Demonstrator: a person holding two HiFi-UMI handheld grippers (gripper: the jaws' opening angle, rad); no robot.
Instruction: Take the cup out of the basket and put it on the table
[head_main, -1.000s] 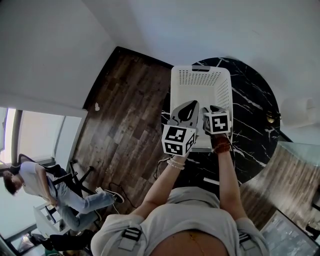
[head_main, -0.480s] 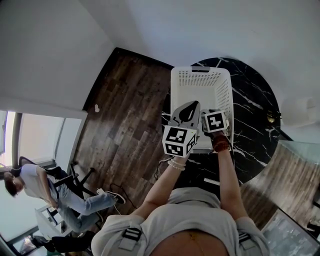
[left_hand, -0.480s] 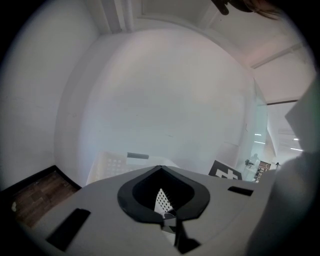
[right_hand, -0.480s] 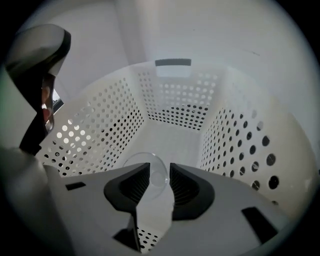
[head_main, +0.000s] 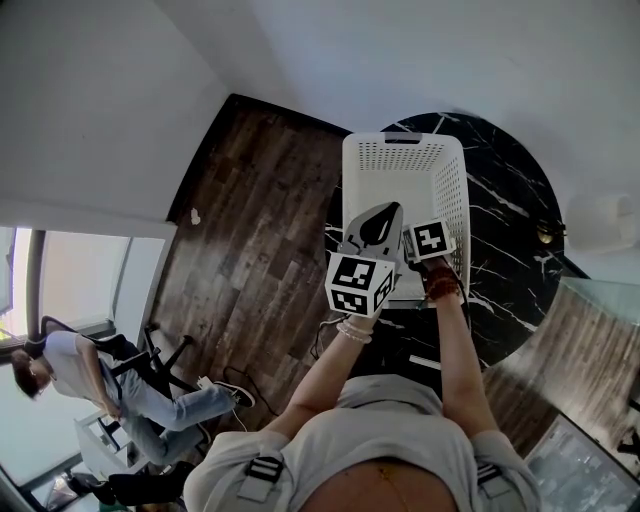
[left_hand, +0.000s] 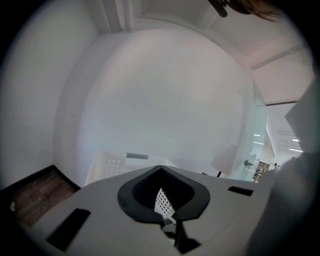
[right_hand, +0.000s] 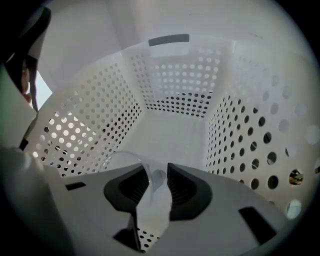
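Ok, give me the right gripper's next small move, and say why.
Probably a straight lift: the right gripper has its jaws shut on the wall of the clear cup, low inside the white basket, whose perforated walls rise on every side. Up looks the only free way out.

head view: overhead, steeply down | left gripper view: faces wall (left_hand: 150, 90) | right gripper view: close inside basket (right_hand: 90, 120) | all share basket

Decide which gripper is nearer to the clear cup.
Right. The right gripper is clamped on the cup inside the basket; the left gripper is shut and empty, raised over the basket's near left side, apart from the cup.
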